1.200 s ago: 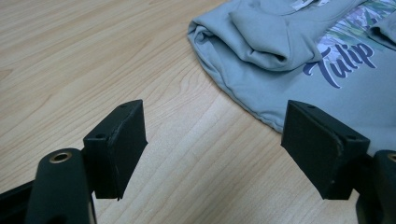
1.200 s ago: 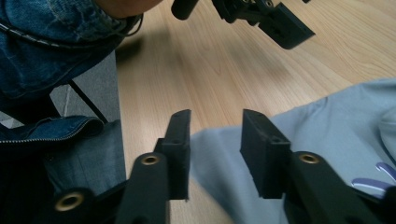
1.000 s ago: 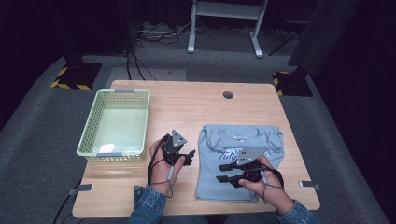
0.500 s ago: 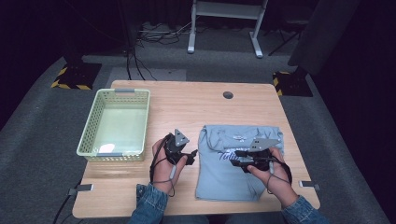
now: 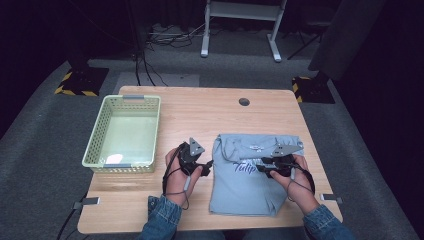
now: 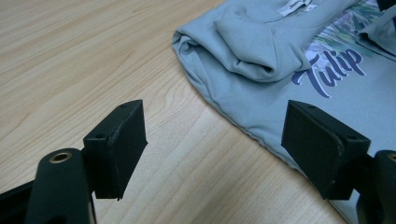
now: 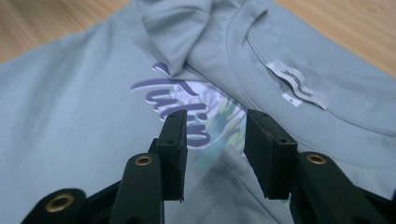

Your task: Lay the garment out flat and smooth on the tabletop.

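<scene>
Directly beneath the right gripper, whose half-spread jaws have just been closing on nothing, lies the folded T-shirt; the wide-spread left gripper waits beside its edge.

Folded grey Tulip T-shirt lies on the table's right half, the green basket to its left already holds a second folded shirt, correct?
Not quite. In the high view the green basket holds no shirt; its floor is bare. The rest stands: the folded grey T-shirt lies on the table's right half, with the basket to its left.

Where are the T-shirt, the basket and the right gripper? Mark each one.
T-shirt (image 5: pixel 240 192): high view, plain lower front.
Basket (image 5: pixel 95 137): high view, left wall.
Right gripper (image 7: pixel 212 140): right gripper view, gap between its fingertips.
</scene>
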A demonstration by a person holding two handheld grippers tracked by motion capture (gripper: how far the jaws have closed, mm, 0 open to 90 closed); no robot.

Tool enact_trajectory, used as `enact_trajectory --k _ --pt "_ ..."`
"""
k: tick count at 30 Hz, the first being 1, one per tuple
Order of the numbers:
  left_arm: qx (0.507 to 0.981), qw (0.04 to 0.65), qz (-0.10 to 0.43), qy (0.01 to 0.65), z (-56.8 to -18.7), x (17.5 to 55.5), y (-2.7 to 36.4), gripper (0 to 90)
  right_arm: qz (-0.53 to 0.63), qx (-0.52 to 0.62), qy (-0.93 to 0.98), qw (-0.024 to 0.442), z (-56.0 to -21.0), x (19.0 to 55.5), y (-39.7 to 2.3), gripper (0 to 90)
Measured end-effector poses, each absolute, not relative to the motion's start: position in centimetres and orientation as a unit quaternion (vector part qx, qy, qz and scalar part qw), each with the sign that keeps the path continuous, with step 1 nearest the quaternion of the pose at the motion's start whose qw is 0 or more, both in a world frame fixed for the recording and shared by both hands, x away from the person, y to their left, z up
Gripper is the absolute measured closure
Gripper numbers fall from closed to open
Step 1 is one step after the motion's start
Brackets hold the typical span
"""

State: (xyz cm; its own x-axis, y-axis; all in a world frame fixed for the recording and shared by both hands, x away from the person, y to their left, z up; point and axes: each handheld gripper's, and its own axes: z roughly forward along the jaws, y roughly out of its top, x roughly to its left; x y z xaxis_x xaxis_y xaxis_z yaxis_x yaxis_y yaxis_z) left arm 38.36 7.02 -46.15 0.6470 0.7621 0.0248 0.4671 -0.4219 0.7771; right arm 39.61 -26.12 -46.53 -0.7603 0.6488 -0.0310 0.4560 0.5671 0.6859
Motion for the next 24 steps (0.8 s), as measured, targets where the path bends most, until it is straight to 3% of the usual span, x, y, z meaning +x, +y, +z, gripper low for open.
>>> enact_trajectory --k 10,16,24 --pt "0.823 0.386 0.188 0.372 -46.2 38.5 6.7 21.6 0.325 0.329 0.876 0.136 -48.1 40.4 -26.5 56.4" --pt "0.824 0.386 0.187 0.370 -46.2 38.6 6.6 21.6 0.311 0.312 0.890 0.115 -48.5 40.5 -26.6 80.9" --pt "0.823 0.389 0.188 0.369 -46.1 38.7 6.4 21.6 0.323 0.305 0.887 0.124 -46.7 39.5 -27.6 83.7"
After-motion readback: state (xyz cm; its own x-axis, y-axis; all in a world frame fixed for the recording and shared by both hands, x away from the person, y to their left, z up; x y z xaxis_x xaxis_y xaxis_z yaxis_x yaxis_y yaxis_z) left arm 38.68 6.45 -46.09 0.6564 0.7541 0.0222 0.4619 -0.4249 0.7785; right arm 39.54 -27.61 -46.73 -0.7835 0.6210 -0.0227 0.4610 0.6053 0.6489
